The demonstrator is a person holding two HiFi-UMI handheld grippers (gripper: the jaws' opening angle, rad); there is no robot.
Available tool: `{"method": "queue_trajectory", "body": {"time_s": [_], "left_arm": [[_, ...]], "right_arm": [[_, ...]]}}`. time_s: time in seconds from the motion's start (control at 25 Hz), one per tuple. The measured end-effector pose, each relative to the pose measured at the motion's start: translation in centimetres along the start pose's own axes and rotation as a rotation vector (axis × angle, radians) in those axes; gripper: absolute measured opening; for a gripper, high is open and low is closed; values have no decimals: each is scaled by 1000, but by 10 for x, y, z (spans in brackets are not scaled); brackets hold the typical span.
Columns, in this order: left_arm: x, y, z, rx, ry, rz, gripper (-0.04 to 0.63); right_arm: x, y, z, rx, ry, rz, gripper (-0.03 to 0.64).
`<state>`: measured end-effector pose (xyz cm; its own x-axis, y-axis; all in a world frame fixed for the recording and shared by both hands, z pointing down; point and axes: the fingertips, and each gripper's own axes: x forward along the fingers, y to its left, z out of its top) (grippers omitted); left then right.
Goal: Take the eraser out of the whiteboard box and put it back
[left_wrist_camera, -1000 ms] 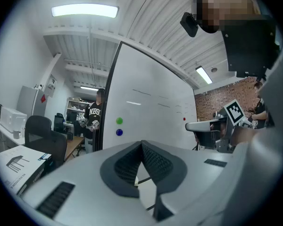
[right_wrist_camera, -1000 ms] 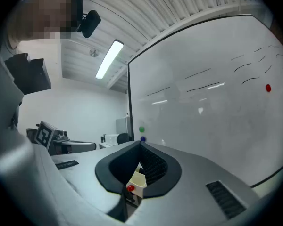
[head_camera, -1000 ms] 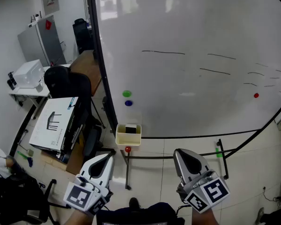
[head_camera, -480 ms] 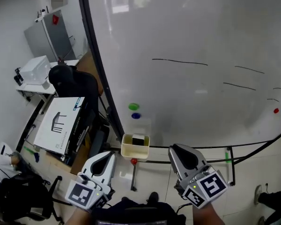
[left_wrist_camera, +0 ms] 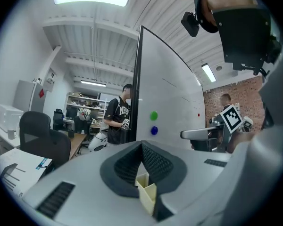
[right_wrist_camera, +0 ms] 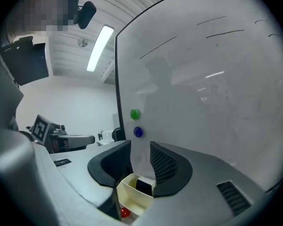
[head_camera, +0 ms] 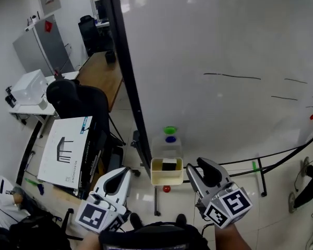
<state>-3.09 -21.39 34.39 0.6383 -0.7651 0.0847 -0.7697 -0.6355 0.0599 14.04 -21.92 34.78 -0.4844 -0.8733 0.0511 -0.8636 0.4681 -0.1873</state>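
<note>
A cream box [head_camera: 157, 177] hangs at the whiteboard's [head_camera: 224, 46] lower left corner, and a black eraser [head_camera: 169, 164] stands inside it. My right gripper [head_camera: 197, 166] is just right of the box and close to it. Its jaws have just been opening and stand apart, with nothing between the pads. In the right gripper view [right_wrist_camera: 140, 147] the box [right_wrist_camera: 132, 194] and the eraser [right_wrist_camera: 144, 186] show through the gap, a little ahead. My left gripper [head_camera: 126, 171] is lower left of the box, its jaws meeting at the tips [left_wrist_camera: 141, 146].
Green [head_camera: 170, 130] and blue [head_camera: 170, 139] magnets sit above the box, a red one [head_camera: 167, 188] below it. A black office chair [head_camera: 73, 95], a flat carton [head_camera: 62, 147] and a wooden desk [head_camera: 101, 74] stand to the left. A person [left_wrist_camera: 118, 121] stands behind the board's edge.
Both grippers have come closer to the box, which now sits right beside the right gripper. The right gripper's jaws have gone from shut to apart.
</note>
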Motion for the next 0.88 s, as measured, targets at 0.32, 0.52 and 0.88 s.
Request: {"method": "queue_trajectory", "body": {"time_s": [0.32,0.52,0.88], "left_arm": [[-3,77,-11,-27,3,-153,20],[3,103,-18,-29,21,-181,20],[10,104,-31,-53,27,-203,20]], "right_arm": [[52,17,-24,-20,31,-213,230],[66,15,-44,0,75,-303,259],[90,-2,-107,19,213,-381,302]]}}
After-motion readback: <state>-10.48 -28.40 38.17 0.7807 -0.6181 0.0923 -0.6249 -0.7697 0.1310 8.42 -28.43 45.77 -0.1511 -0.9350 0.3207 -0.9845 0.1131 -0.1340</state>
